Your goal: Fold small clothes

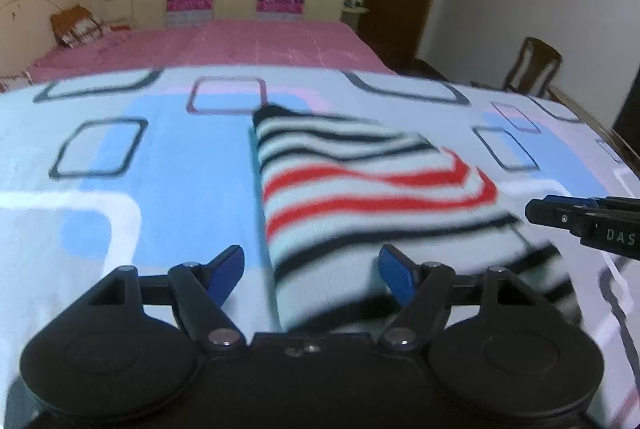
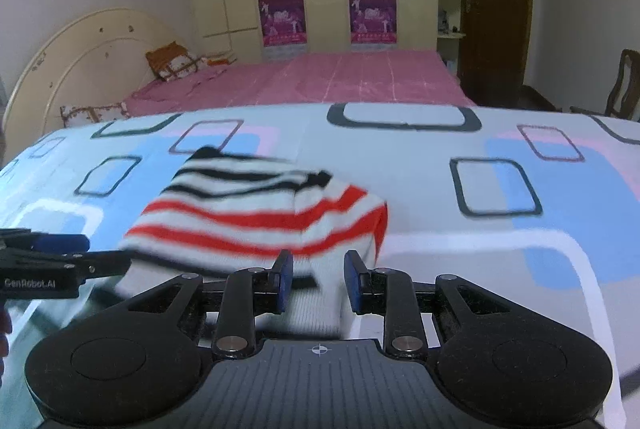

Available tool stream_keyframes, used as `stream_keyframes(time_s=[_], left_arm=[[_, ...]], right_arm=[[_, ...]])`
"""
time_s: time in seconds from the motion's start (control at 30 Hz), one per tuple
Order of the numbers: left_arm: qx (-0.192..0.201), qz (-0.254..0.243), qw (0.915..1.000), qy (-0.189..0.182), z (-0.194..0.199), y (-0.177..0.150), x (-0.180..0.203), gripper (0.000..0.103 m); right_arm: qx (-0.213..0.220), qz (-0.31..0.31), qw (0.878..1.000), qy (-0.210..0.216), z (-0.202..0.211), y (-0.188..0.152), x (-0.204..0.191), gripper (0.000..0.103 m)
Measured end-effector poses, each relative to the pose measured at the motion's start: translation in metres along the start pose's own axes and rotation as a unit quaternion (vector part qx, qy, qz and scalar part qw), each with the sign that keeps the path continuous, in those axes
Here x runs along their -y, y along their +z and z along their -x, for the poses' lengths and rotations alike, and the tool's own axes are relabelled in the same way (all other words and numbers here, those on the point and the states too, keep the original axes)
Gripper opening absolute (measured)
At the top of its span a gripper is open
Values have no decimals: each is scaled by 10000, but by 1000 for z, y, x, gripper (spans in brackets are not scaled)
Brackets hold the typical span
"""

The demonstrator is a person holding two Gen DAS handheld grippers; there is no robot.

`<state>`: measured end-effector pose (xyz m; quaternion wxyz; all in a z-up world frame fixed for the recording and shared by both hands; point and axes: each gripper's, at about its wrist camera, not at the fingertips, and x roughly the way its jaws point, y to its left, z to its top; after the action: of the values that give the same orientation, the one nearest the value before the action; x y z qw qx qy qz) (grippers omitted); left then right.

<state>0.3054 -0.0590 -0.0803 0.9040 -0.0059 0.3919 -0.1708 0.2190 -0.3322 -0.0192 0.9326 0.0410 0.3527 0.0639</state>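
Striped knit top [image 1: 360, 197] lies partly folded on the patterned sheet [image 1: 168, 157] | left gripper [image 1: 312, 271] jaws wide, pressing nothing | right gripper [image 2: 318, 279] jaws narrow, fabric between, grip unclear | you should bring edges level, then smooth flat.

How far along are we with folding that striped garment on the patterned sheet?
Partly done: the striped knit garment already lies doubled over on the patterned sheet, with a straight folded edge on its left in the left wrist view. In hand: the right gripper straddles its near edge, jaws narrow; a grip is unclear. The left gripper is open over the near-left corner. Left: any final fold.
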Motion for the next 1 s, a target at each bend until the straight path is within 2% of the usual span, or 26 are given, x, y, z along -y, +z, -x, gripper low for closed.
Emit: stream_keyframes(time_s=[0.17,0.23,0.3,0.4,0.47,0.5,0.73,0.83,0.9,0.93,0.97,1.0], left_arm=[[-431,-134,9985,-302,-5,-24,0,73],[-501,-74,9978,-435,-7,-28,-5,68],[-559,-41,9968,-575,-8,-29,-8,58],[-566,-244,9958,-674,-6,-30,-6,47],[-578,-320,9950,-749,-4,-30,-7,42],[-584,-365,9945,-792,-3,-30,-9,40],[-621,-688,9908,-991,-8,-32,-14,40],[-707,-677,9899,-1022,-9,-27,-15,43],[-718,-673,9903,-982,-9,-26,-14,46],[-731,-654,9905,-961,-9,-26,-14,48],[-734,-624,9911,-920,-8,-25,-14,54],[-724,-583,9921,-848,-7,-24,-14,64]], right_arm=[[-311,-359,9989,38,15,-30,-2,27],[-472,-541,9974,104,17,-40,-3,27],[-609,-767,9950,173,18,-49,-4,27],[-667,-1034,9923,131,19,-56,-7,27],[-696,-1244,9895,229,22,-57,-7,5],[-686,-1395,9874,281,24,-57,-7,5],[-731,-1979,9773,194,14,-70,9,3],[-658,-1816,9812,-29,23,-65,-1,4],[-592,-1574,9853,-287,30,-62,-11,8],[-585,-1448,9868,-439,33,-61,-15,19],[-574,-1343,9875,-591,36,-60,-19,38],[-558,-1280,9878,-686,38,-59,-21,42]])
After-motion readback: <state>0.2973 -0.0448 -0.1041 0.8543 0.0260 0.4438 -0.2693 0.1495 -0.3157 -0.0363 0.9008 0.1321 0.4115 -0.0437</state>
